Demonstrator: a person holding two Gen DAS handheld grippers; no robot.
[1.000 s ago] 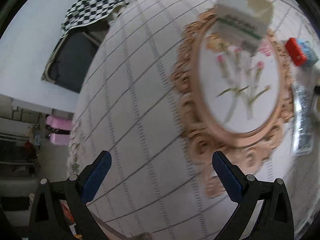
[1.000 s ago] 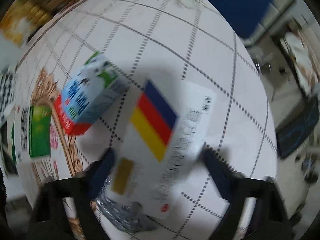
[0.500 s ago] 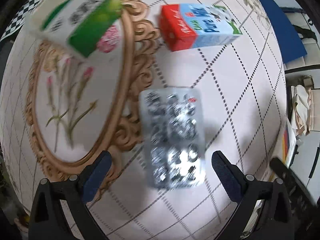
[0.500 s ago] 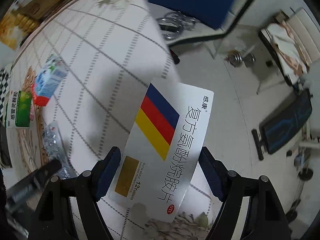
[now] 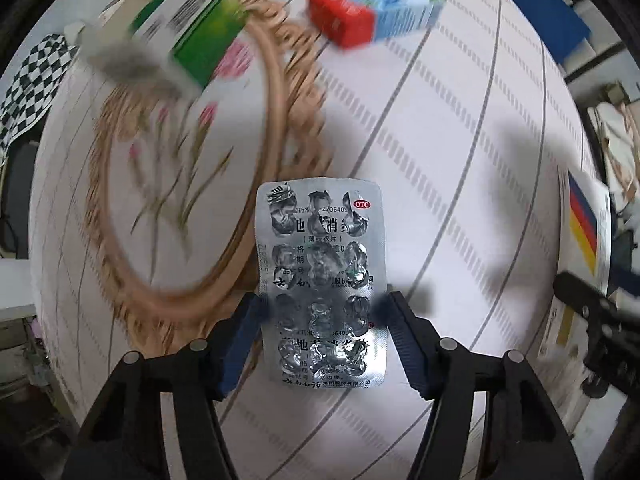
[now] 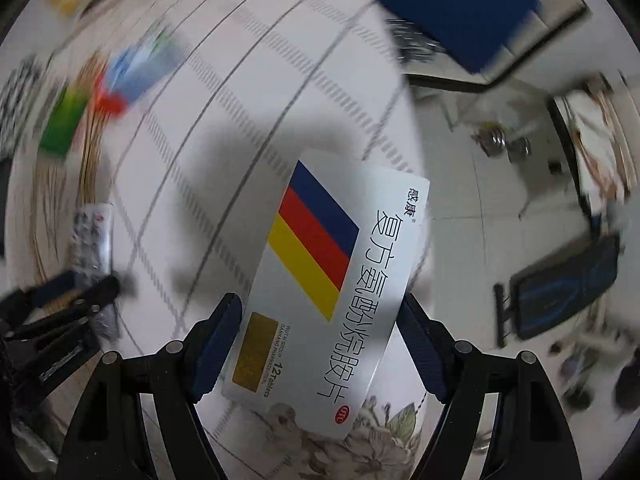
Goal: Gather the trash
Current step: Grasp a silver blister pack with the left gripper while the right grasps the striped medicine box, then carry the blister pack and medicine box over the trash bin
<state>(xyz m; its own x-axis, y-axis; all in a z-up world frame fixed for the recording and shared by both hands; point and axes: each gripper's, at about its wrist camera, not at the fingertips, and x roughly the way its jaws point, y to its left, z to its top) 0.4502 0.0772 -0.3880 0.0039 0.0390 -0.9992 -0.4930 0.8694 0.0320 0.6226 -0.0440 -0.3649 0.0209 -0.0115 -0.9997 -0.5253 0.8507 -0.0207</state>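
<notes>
My left gripper [image 5: 322, 310] is shut on a silver blister pack [image 5: 322, 276], its jaws pressed against the pack's two long edges, above the white checked tablecloth [image 5: 460, 200]. My right gripper [image 6: 320, 314] is shut on a white medicine box [image 6: 332, 292] with blue, red and yellow stripes, held above the table's edge. The same box also shows at the right of the left wrist view [image 5: 586, 236]. The blister pack also shows at the left of the right wrist view [image 6: 90, 240].
A red and blue milk carton [image 5: 376, 10] and a green and white carton [image 5: 188, 28] lie on the far side of the table. A blue chair [image 6: 452, 8] and gym gear [image 6: 560, 284] are on the floor beyond the edge.
My left gripper swung over the blister pack and closed on it. My right gripper, still holding the medicine box, lifted and shifted toward the table's edge.
</notes>
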